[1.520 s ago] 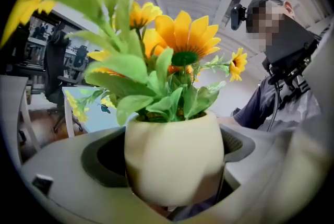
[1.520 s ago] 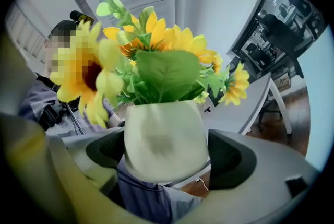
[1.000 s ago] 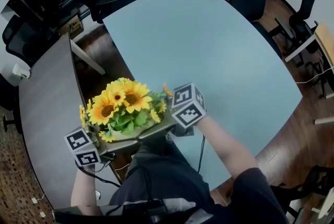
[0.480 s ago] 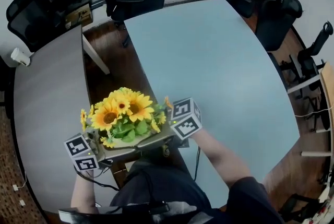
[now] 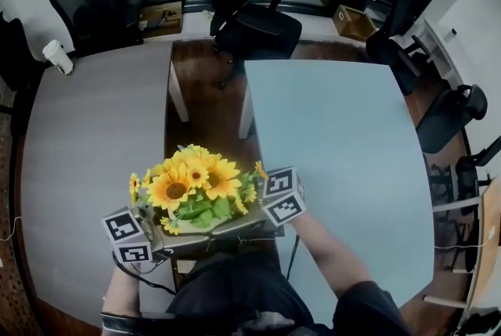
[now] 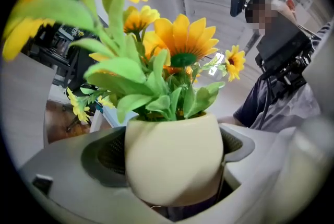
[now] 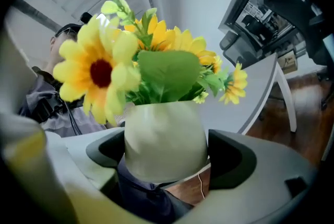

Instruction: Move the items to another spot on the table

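A cream flower pot (image 6: 175, 160) filled with yellow sunflowers (image 5: 194, 184) and green leaves hangs in the air close to the person's body. My left gripper (image 6: 172, 157) clasps it from one side, its ribbed pads (image 6: 107, 152) pressed on the pot's wall. From the opposite side my right gripper (image 7: 167, 152) holds the same pot (image 7: 164, 137) between its dark pads (image 7: 232, 157). In the head view the flowers hide the pot, with the left gripper (image 5: 156, 239) at their lower left and the right gripper (image 5: 254, 215) at their lower right.
A grey table (image 5: 78, 131) lies to the left and a light blue table (image 5: 337, 139) to the right, with a strip of wooden floor (image 5: 207, 92) between them. Office chairs (image 5: 258, 29) stand behind. A white cup (image 5: 59, 56) sits at the grey table's far edge.
The person has turned left with the pot still held by both grippers. The grey table now fills more of the view and the blue table has swung to the right.
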Action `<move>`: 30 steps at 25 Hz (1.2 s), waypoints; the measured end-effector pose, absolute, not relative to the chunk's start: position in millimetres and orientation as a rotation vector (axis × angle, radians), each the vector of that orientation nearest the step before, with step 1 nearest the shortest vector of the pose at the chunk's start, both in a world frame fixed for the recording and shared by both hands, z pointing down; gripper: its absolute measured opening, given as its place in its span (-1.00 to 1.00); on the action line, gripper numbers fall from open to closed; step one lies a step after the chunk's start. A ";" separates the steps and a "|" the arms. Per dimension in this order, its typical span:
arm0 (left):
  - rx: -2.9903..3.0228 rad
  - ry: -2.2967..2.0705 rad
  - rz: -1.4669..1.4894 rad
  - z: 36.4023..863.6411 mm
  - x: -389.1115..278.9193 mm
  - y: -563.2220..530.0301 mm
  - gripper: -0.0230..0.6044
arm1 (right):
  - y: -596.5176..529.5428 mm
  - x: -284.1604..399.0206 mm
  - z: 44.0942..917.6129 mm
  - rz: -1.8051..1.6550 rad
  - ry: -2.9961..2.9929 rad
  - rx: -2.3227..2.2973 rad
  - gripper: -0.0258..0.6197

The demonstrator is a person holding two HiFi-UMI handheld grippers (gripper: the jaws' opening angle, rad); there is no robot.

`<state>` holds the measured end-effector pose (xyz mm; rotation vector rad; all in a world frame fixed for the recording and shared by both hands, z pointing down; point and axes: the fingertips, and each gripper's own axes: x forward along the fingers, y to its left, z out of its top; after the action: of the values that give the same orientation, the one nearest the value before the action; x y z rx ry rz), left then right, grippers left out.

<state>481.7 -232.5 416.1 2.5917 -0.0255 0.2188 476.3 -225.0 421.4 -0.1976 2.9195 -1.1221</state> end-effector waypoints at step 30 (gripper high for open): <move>2.449 -0.224 0.463 443.5 531.4 -364.0 0.73 | -354.2 526.5 447.3 -1.206 2.707 0.057 0.57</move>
<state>531.4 -364.0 443.5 2.4492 -0.2241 0.4631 526.5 -354.2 447.3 0.0574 2.7073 -1.2061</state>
